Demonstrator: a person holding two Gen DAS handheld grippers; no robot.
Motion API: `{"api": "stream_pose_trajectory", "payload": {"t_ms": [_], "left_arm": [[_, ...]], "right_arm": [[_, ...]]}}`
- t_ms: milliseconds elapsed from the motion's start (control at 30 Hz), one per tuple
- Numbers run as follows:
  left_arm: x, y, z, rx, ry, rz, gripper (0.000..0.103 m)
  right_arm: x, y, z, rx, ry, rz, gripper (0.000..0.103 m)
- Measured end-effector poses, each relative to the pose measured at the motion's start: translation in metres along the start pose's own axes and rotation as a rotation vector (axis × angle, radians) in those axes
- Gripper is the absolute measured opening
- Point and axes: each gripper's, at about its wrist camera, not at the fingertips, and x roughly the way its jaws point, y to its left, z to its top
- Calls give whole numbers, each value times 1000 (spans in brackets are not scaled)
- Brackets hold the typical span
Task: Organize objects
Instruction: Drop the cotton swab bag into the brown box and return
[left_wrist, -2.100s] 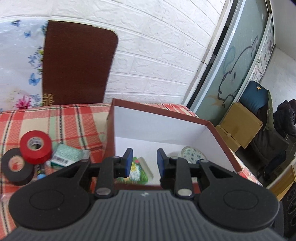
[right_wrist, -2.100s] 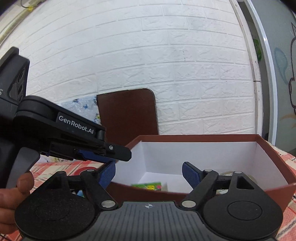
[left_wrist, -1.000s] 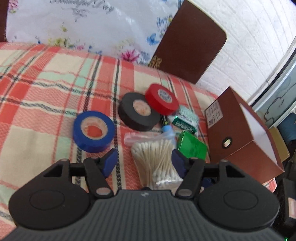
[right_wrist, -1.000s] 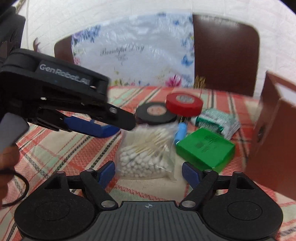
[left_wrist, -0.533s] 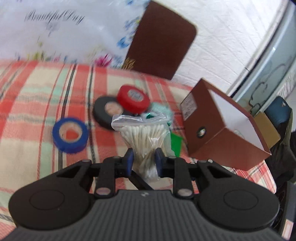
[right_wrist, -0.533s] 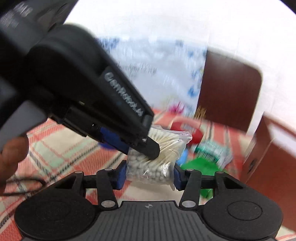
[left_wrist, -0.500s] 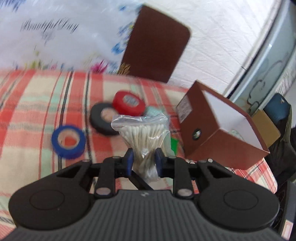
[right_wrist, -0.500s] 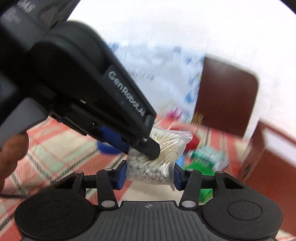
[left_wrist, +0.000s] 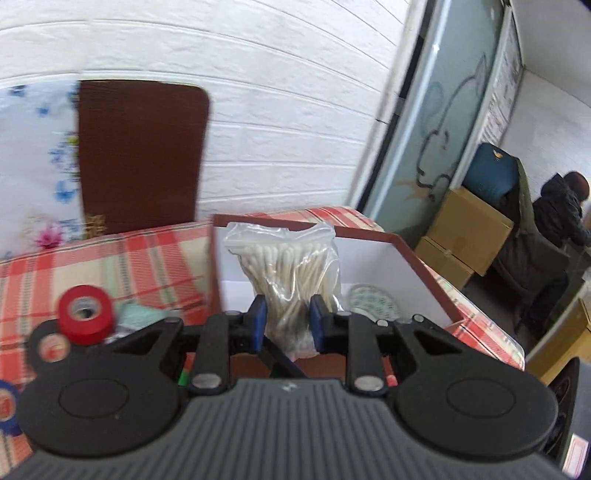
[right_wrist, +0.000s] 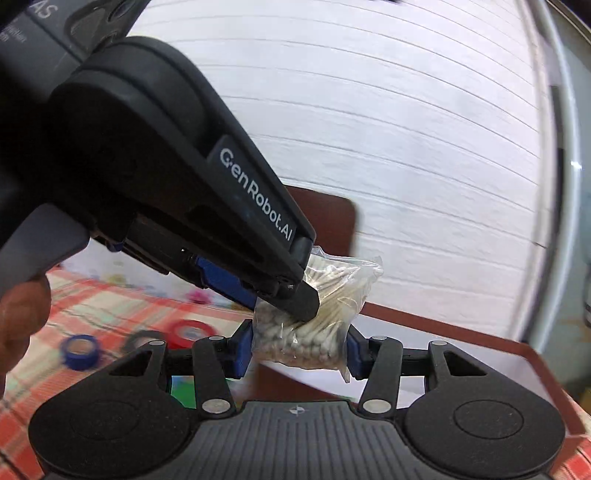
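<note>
A clear bag of cotton swabs (left_wrist: 284, 273) is pinched between the pads of my left gripper (left_wrist: 286, 325) and held up in front of the open brown box (left_wrist: 424, 269) with white inside walls. In the right wrist view the same bag (right_wrist: 317, 314) sits between the pads of my right gripper (right_wrist: 297, 354), which touch its two sides, with the left gripper's fingertips (right_wrist: 299, 299) clamped on it from above. The box rim (right_wrist: 480, 339) lies just behind. A round patterned item (left_wrist: 373, 299) lies inside the box.
On the red plaid tablecloth (left_wrist: 122, 266) left of the box are a red tape roll (left_wrist: 85, 314), a black roll (left_wrist: 51, 347) and a blue roll (right_wrist: 79, 350). A brown chair back (left_wrist: 140, 155) stands against the white brick wall. Cardboard boxes (left_wrist: 469, 229) stand far right.
Both grippers, shut on the swab bag, have lifted it off the table and carried it right, to the front of the open box. The tape rolls have stayed on the table.
</note>
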Motion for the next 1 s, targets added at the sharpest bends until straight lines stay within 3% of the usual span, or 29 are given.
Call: {"api": "stream_pose_trajectory", "payload": {"t_ms": [233, 433, 500, 567, 1000], "left_arm": [[50, -43, 8, 76, 42, -19, 27], [70, -53, 13, 115, 58, 41, 29], [75, -56, 12, 134, 56, 119, 31], [75, -55, 9, 153, 56, 180, 39], [31, -42, -12, 140, 31, 293, 42]], "right_arm": [[6, -57, -14, 62, 54, -90, 48], [16, -78, -21, 88, 73, -131, 48], [21, -80, -24, 96, 89, -155, 62], [18, -83, -25, 124, 88, -172, 68], [-20, -36, -21, 125, 49, -134, 68]]}}
